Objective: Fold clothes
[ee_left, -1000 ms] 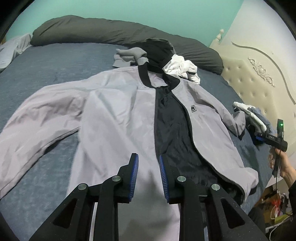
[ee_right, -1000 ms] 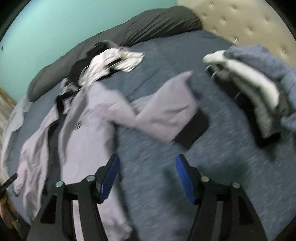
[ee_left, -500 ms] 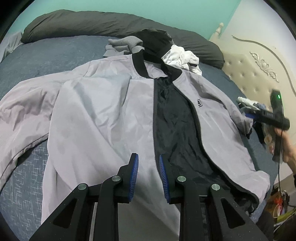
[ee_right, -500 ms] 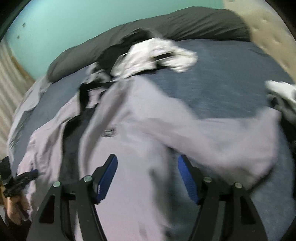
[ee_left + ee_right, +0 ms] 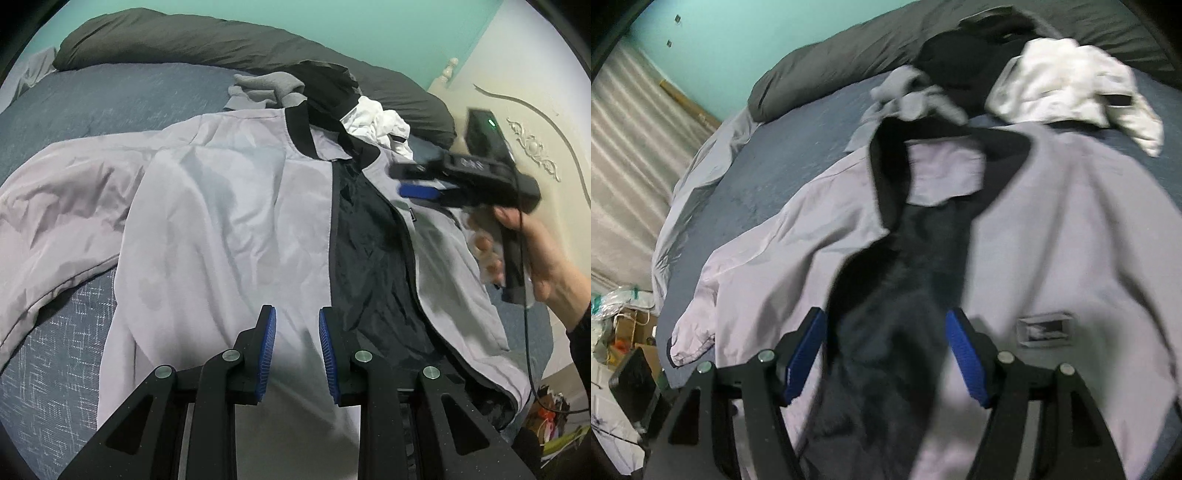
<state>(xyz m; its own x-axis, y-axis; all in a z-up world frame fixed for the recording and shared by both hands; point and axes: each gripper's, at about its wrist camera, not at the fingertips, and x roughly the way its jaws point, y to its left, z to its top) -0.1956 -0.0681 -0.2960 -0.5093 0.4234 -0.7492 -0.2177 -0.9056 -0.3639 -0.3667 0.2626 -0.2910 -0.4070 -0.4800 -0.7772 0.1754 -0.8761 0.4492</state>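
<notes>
The jacket (image 5: pixel 236 206) is lying flat and unzipped on the bed (image 5: pixel 110 99), ready for folding. The left gripper (image 5: pixel 297 354) is hovering slightly open, holding nothing. The right gripper (image 5: pixel 886 354) is hanging wide open, empty, over the zipper.

Your right wrist view is smeared throughout, so the jacket's (image 5: pixel 1052 240) chest label (image 5: pixel 1044 329) at lower right can't be read. In your left wrist view the right gripper (image 5: pixel 417 188) and your hand (image 5: pixel 532 251) blur at right; the jacket's hem is hidden behind the left gripper (image 5: pixel 297 336) at bottom.

Dim, soft indoor light; motion-blurred right view, dark fisheye corners.
</notes>
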